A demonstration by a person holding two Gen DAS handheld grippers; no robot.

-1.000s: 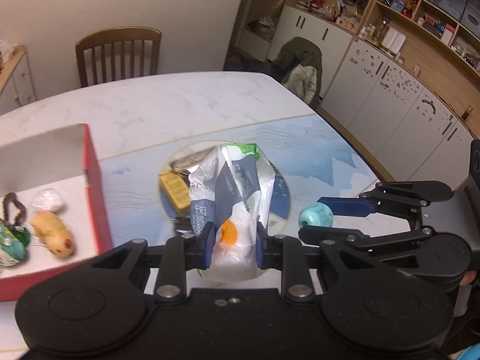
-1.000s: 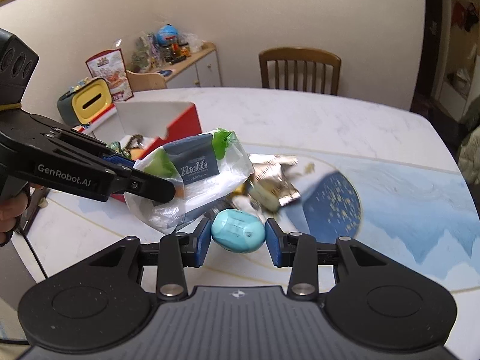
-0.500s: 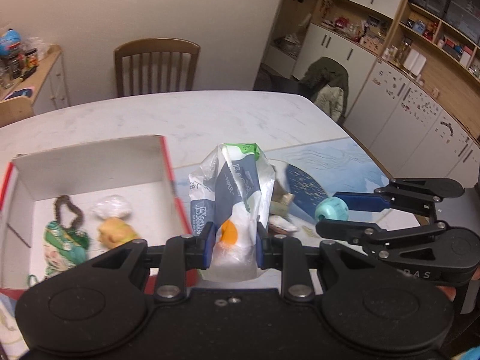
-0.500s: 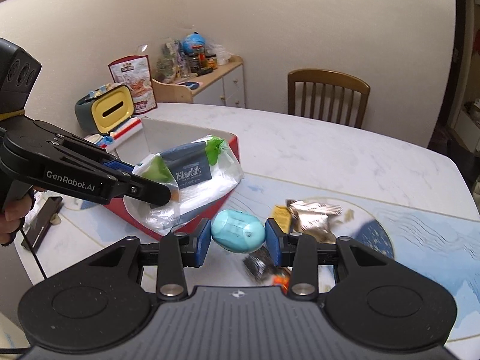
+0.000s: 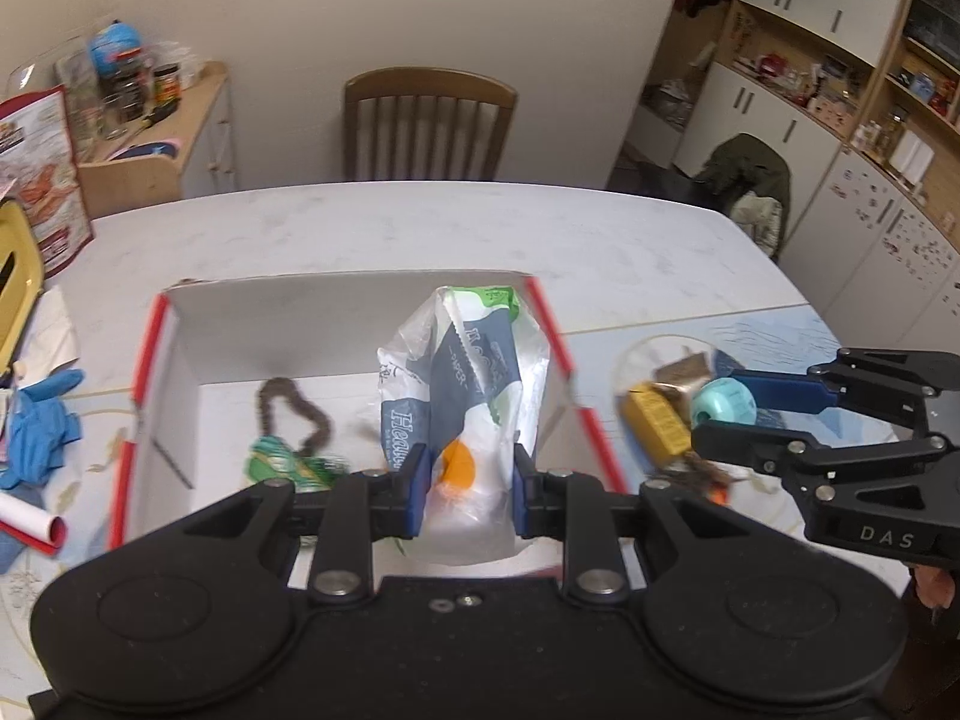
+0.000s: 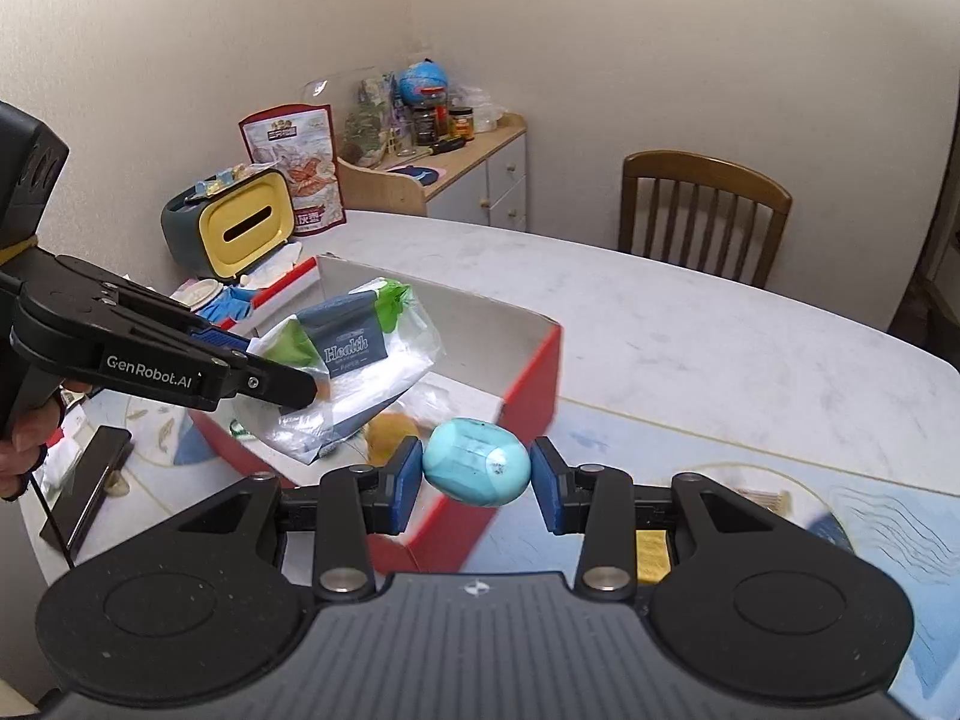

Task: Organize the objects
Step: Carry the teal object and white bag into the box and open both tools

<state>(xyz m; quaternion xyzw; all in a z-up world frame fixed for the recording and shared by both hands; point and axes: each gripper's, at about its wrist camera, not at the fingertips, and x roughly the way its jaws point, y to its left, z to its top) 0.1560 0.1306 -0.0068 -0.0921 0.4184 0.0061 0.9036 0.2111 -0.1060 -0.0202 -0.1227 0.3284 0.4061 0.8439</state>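
Right now your left gripper is clamped on a clear plastic bag printed in grey, green and white, the blue pads pressing its lower end from both sides. The bag stands up and away from the fingers, hanging over the open red box with white inside walls. From the right wrist view the same bag juts out sideways from the left gripper, above the near half of the box.

Your right gripper is squeezed onto a turquoise egg, one blue pad on each end, so the egg lies crosswise between the fingers. It sits just outside the box's red wall on the near side, above the corner. In the left wrist view the right gripper holds the egg to the right of the box, above a small heap of things on the table: a yellow packet and a brownish wrapper.

Inside the box you have a brown loop on the floor, a green packet just in front of it, and, seen from the right wrist, a yellowish lump near the egg.

Left of the box lie a blue glove and a yellow-fronted bin. A wooden chair stands at the table's far side.
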